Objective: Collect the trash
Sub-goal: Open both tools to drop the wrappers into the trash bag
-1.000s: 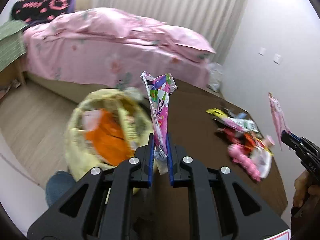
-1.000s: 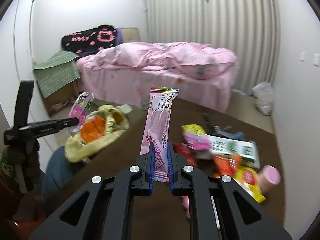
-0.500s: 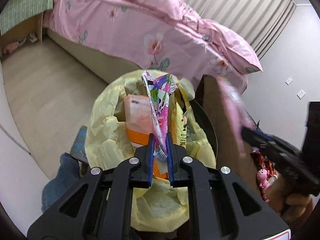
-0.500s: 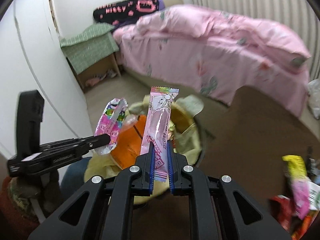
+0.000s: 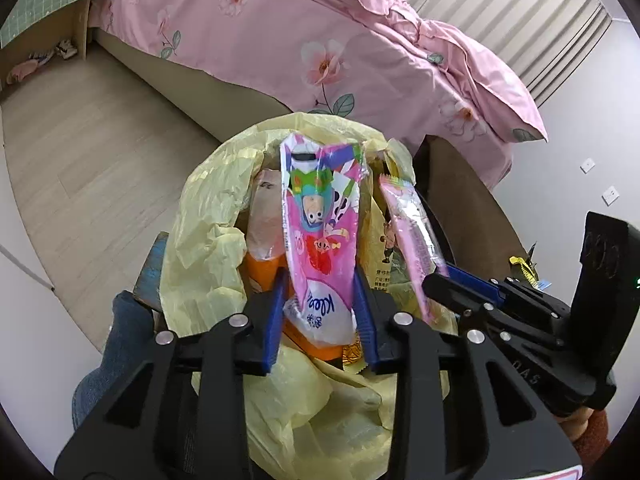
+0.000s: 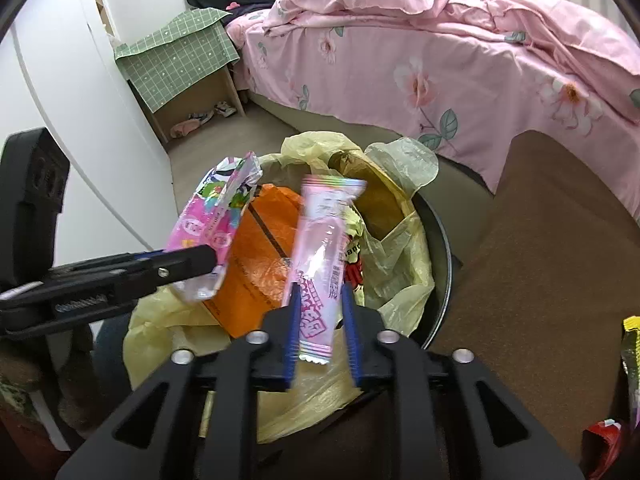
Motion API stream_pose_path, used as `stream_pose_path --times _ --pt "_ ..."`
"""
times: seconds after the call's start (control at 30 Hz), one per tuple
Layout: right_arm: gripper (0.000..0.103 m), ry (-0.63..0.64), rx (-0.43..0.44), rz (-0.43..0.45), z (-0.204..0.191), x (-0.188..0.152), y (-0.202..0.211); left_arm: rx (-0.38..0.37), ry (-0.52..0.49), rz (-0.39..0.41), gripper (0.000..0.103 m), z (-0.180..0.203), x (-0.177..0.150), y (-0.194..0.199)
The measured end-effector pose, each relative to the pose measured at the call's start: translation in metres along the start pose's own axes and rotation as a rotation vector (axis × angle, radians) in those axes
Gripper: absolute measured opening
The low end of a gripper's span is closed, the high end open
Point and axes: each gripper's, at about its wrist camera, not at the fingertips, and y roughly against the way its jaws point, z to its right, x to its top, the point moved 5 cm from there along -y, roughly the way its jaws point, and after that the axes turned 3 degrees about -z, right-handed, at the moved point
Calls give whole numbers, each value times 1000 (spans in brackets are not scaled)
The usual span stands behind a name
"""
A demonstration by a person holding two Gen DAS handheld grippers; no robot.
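Observation:
Both grippers hover over the black trash bin (image 6: 442, 240), which is lined with a yellow bag (image 5: 208, 208). My left gripper (image 5: 320, 300) has its jaws opening. A colourful cartoon wrapper (image 5: 320, 232) stands loose and face-on between them, above the bag. My right gripper (image 6: 320, 320) is opening as well. A long pink wrapper (image 6: 320, 264) sits blurred between its blue pads with a gap on each side. The right wrist view also shows the left gripper (image 6: 200, 258) from the side with the cartoon wrapper (image 6: 216, 216) at its tip.
An orange package (image 6: 260, 264) and other wrappers lie in the bag. The brown table (image 6: 560, 260) is to the right, with loose wrappers (image 6: 632, 360) at its edge. A pink bed (image 5: 320, 40) stands behind, and a green-covered stand (image 6: 180, 52) at back left. A person's jeans leg (image 5: 108, 360) is beside the bin.
Both grippers swung from the table to above the bin and dipped. Their jaws, clamped on the wrappers before, have parted, and the cartoon wrapper has turned flat-on.

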Motion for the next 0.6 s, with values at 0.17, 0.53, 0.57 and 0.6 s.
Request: stream_pose_path --times 0.17,0.53,0.57,0.6 --pt "31 -6 13 13 4 0 5 7 -22 34 40 8 2 12" --pt "37 -22 -173 139 54 -15 92 20 -43 98 52 24 7 25" --pt "37 -30 -210 155 62 -20 105 16 -55 97 52 28 5 24" --pt "37 -40 -238 165 70 -26 115 13 -69 98 52 33 4 25"
